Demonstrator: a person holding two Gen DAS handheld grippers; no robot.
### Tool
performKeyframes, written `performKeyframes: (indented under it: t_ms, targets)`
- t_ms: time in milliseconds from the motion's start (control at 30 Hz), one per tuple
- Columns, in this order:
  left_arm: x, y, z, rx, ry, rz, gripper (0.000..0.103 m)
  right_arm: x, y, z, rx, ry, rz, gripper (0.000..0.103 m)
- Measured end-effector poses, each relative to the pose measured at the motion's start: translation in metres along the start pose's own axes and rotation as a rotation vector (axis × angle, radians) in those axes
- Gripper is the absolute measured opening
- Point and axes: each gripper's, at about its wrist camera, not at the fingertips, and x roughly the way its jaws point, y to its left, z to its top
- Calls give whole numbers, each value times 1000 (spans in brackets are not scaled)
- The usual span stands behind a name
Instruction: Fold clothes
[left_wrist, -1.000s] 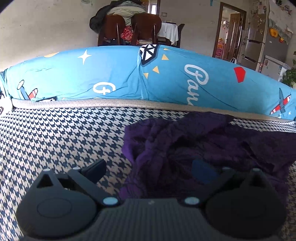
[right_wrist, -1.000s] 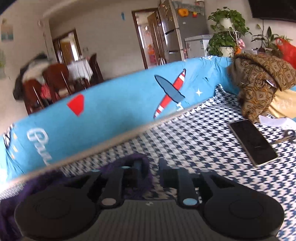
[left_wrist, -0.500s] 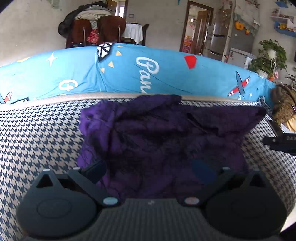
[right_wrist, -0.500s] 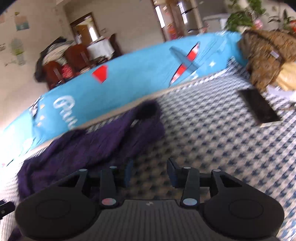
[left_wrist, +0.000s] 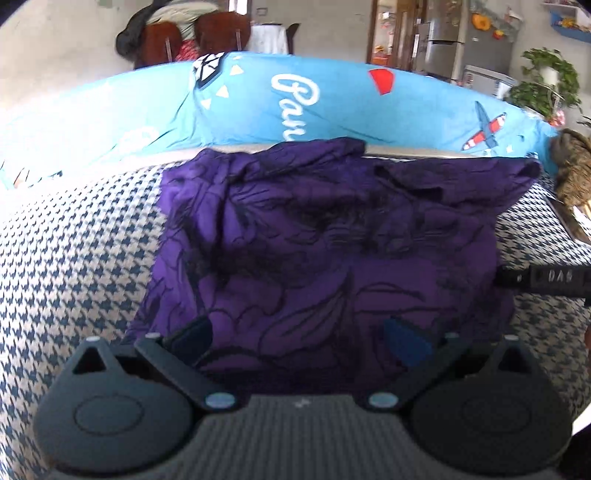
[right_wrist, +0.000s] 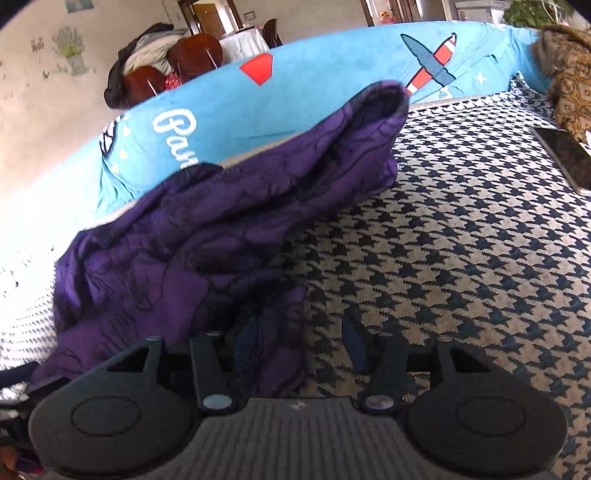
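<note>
Two claws hang over a houndstooth-patterned surface (left_wrist: 74, 258) where a crumpled purple garment (left_wrist: 325, 240) lies, its far edge touching a long blue printed cushion (left_wrist: 332, 99). The left claw (left_wrist: 297, 338) stands wide open above the garment's near edge, gripping nothing. The right claw (right_wrist: 297, 341) is opening; its left finger sits by the garment's (right_wrist: 221, 221) near corner, the pads not pressing it. A dark phone (right_wrist: 565, 158) lies well apart at right.
</note>
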Motion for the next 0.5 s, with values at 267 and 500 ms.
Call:
performKeyframes:
  t_ms: [267,500]
  targets:
    - [6,20,-5,-57,20,73,103,13,22,-17,-113,-29,19,13]
    - [-3,43,-4,-122,-8,114,103,-30,23,-26,-34,-133,58,8]
